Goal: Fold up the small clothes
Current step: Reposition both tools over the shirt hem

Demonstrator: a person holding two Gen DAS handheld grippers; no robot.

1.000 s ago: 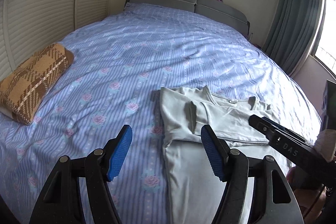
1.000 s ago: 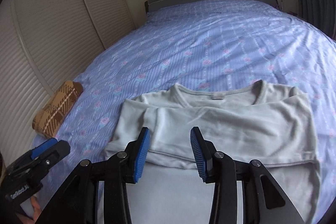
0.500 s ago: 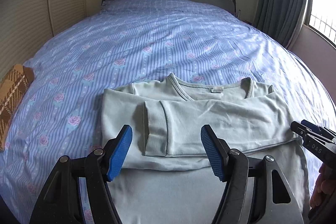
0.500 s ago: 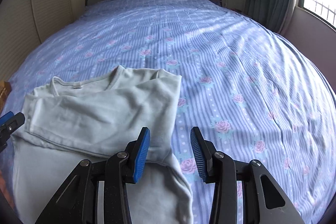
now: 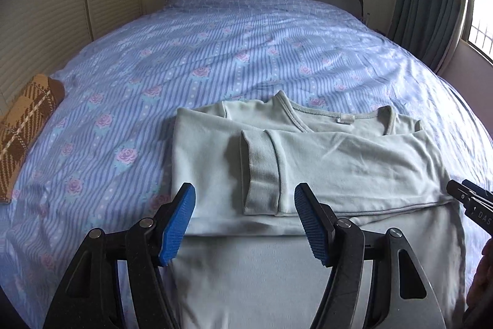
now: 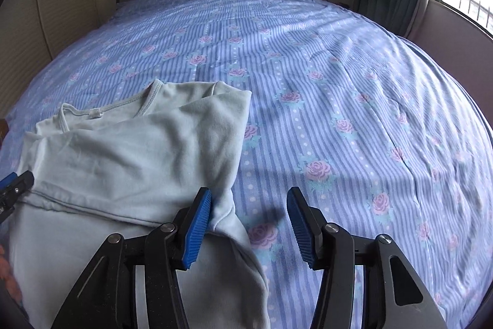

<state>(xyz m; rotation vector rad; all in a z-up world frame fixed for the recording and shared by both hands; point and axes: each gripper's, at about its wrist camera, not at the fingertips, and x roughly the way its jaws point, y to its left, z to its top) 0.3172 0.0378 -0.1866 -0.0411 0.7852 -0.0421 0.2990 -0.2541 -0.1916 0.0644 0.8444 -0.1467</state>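
Widening its jaws, the right hand-held gripper (image 6: 249, 227) hangs empty beside the pale long-sleeved shirt (image 5: 308, 168) on the bed (image 5: 246, 51), apparently lining up a side fold; left hand-held gripper (image 5: 245, 221) also gapes, empty.

The pale green shirt (image 5: 339, 162) runs off the bottom edge in both wrist views — its hem is unseen. The plaid cushion (image 5: 24, 125) is cut by the left border. Of the right gripper (image 5: 471, 201), only a tip enters the left wrist view.
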